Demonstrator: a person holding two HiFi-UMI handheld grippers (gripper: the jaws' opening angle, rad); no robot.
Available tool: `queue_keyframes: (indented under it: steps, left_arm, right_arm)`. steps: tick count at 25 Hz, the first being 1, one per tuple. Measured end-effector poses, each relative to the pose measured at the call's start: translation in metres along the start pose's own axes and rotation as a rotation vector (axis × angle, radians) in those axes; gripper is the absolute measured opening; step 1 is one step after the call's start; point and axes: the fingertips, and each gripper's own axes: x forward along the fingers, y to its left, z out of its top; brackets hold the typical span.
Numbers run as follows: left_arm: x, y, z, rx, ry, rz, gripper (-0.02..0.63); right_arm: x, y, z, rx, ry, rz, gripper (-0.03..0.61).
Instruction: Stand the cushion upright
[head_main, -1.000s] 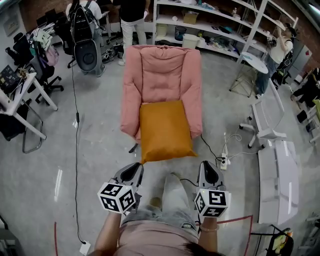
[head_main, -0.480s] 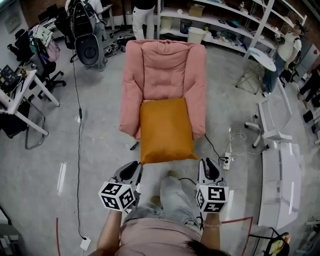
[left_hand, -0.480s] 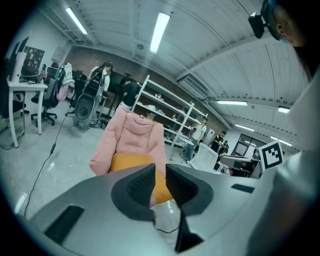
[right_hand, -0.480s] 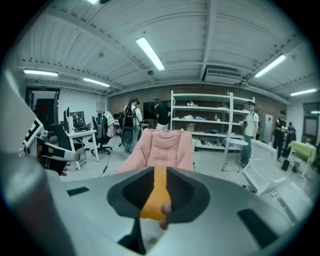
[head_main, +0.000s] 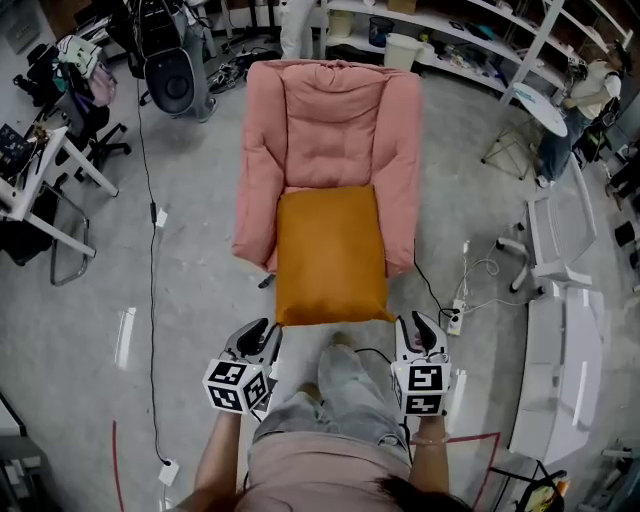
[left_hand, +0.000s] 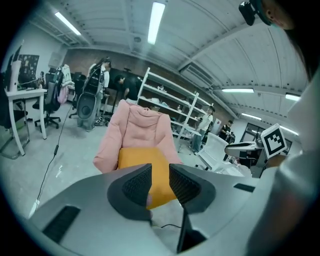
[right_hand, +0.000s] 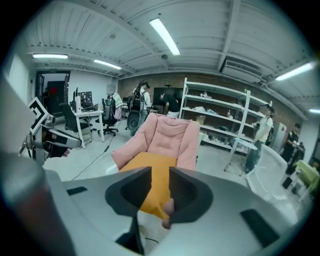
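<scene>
Left gripper (head_main: 256, 331) and right gripper (head_main: 421, 328) jaws opening, both empty; cushion (head_main: 330, 255) looks soft, light and floppy, so I'd grab its near corners, centre frame.

- The head view sits high on the person's head. It looks steeply down on the floor (head_main: 190, 280), the pink armchair (head_main: 330, 120) and the orange cushion (head_main: 330, 255).
- The left gripper view sits low and looks forward through the opening jaws of the left hand-held gripper (left_hand: 160, 180). The cushion shows far off in the gap.
- The right gripper view looks the same way through the opening jaws of the right hand-held gripper (right_hand: 160, 185), from further right.
- All three views share the armchair and cushion. The two gripper views also share the white shelves (left_hand: 167, 97).
</scene>
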Motion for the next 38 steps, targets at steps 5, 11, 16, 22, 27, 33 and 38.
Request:
queue_keyframes:
  steps: [5,11,16,22,27,33,38]
  left_arm:
    - [0.022,0.015,-0.022,0.016,0.064,0.032,0.11]
    - [0.041,0.033,-0.049,0.036,0.143,0.051,0.149]
    - [0.058,0.047,-0.081,0.065,0.219,0.057,0.175]
    - [0.073,0.064,-0.106,0.068,0.287,0.085,0.195]
    - [0.084,0.076,-0.127,0.069,0.352,0.092,0.21]
    - [0.096,0.089,-0.151,0.072,0.444,0.087,0.219]
    - [0.105,0.094,-0.175,0.098,0.52,0.089,0.224]
  right_arm:
    - [0.026,-0.002,-0.017,-0.072,0.057,0.048,0.121]
    - [0.054,0.004,-0.04,-0.161,0.126,0.122,0.144]
    - [0.078,0.013,-0.071,-0.262,0.209,0.187,0.163]
    - [0.106,0.015,-0.104,-0.303,0.286,0.228,0.176]
    - [0.123,0.018,-0.127,-0.335,0.342,0.273,0.189]
    - [0.139,0.021,-0.148,-0.36,0.4,0.307,0.206]
    - [0.148,0.017,-0.166,-0.371,0.45,0.337,0.216]
